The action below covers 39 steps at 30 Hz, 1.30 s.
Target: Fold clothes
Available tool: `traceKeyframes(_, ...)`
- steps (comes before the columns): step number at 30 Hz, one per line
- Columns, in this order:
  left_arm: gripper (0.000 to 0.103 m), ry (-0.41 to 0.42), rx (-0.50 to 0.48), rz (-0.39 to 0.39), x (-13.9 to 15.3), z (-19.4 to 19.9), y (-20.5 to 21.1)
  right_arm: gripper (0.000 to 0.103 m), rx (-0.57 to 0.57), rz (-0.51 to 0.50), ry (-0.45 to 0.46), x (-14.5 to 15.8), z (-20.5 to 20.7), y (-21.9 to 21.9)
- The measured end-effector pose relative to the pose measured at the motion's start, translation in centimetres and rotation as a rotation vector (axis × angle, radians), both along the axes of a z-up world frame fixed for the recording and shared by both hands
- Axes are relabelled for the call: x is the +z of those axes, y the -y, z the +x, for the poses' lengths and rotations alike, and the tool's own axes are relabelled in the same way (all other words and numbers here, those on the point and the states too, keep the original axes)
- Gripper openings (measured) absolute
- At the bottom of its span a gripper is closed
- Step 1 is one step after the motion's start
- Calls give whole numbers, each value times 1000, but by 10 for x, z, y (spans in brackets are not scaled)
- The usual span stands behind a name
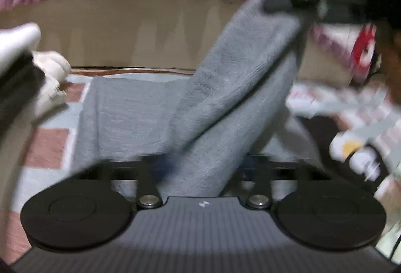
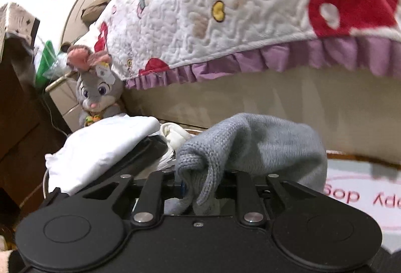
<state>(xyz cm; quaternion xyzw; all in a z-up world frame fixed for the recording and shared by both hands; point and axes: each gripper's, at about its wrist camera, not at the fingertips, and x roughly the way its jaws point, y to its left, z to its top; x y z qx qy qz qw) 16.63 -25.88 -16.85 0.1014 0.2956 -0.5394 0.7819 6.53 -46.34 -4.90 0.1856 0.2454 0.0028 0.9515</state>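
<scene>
Both sets of jaws are pinched on the grey knitted garment [image 1: 225, 97]: my left gripper [image 1: 200, 172] has a band of it drawn between its fingers, and my right gripper [image 2: 198, 185] holds a bunched, rolled hem. From the left wrist view I see the right gripper raised high at upper right, so the cloth runs up from my left grip to it in a taut slanted strip, while the remainder lies flat on the checked mat [image 1: 47, 145] below. I judge that spread is meant to stretch an edge straight so it can be laid over the flat part as a fold; how many folds the garment already carries I cannot tell. Beside it sits a white folded cloth [image 2: 100, 142], with a plush rabbit [image 2: 96, 92] behind and a quilted bedspread [image 2: 225, 10] hanging above.
</scene>
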Motion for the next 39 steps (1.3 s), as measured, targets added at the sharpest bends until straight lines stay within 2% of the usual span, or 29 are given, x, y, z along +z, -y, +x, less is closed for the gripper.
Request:
traceKeyframes(1, 18, -66, 15, -41, 8, 6, -7, 21, 6, -11, 4, 5, 4, 1)
traceKeyframes(4, 17, -369, 44, -235, 27, 32, -45, 21, 25, -46, 21, 23, 21, 4)
traceKeyframes(5, 17, -436, 61, -279, 31, 39, -57, 21, 33, -49, 28, 31, 31, 5)
traceKeyframes(6, 17, -465, 86, -290, 30, 45, -66, 21, 43, -29, 16, 38, 44, 7)
traceKeyframes(7, 17, -498, 120, -275, 24, 51, -72, 30, 50, 22, -22, 35, 58, 8)
traceKeyframes(8, 18, -538, 166, -245, 13, 59, -75, 46, 56, 72, -59, 32, 72, 8)
traceKeyframes(9, 18, -573, 215, -205, -2, 66, -75, 55, 63, 123, -97, 29, 86, 9)
traceKeyframes(10, 20, -606, 262, -156, -19, 73, -74, 60, 68, 170, -133, 26, 99, 10)
traceKeyframes(11, 20, -624, 309, -113, -33, 78, -72, 60, 33, 157, -133, 22, 98, 6)
traceKeyframes(14, 20, -602, 341, -109, -42, 83, -66, 60, -46, 138, -130, 4, 81, -8)
traceKeyframes(17, 19, -513, 324, -142, -25, 79, -64, 60, -70, 105, -164, -24, 43, -22)
traceKeyframes(22, 17, -432, 277, -234, 5, 74, -71, 60, -74, -35, -233, -63, -22, -44)
traceKeyframes(24, 18, -393, 292, -204, 13, 72, -72, 60, -79, -74, -220, -67, -37, -49)
traceKeyframes(26, 21, -352, 343, -112, 6, 73, -68, 60, -81, -106, -201, -69, -48, -52)
traceKeyframes(29, 27, -286, 391, -87, 8, 73, -72, 60, -64, -124, -241, -75, -41, -55)
traceKeyframes(33, 24, -196, 453, -53, 11, 75, -77, 61, -48, -244, -274, -82, -33, -74)
traceKeyframes(35, 22, -151, 484, -36, 12, 75, -80, 63, -24, -272, -282, -83, -33, -83)
traceKeyframes(36, 22, -162, 486, -52, 14, 76, -85, 64, -11, -287, -291, -84, -32, -87)
traceKeyframes(39, 22, -308, 423, -177, 21, 78, -104, 68, 27, -304, -312, -90, -35, -100)
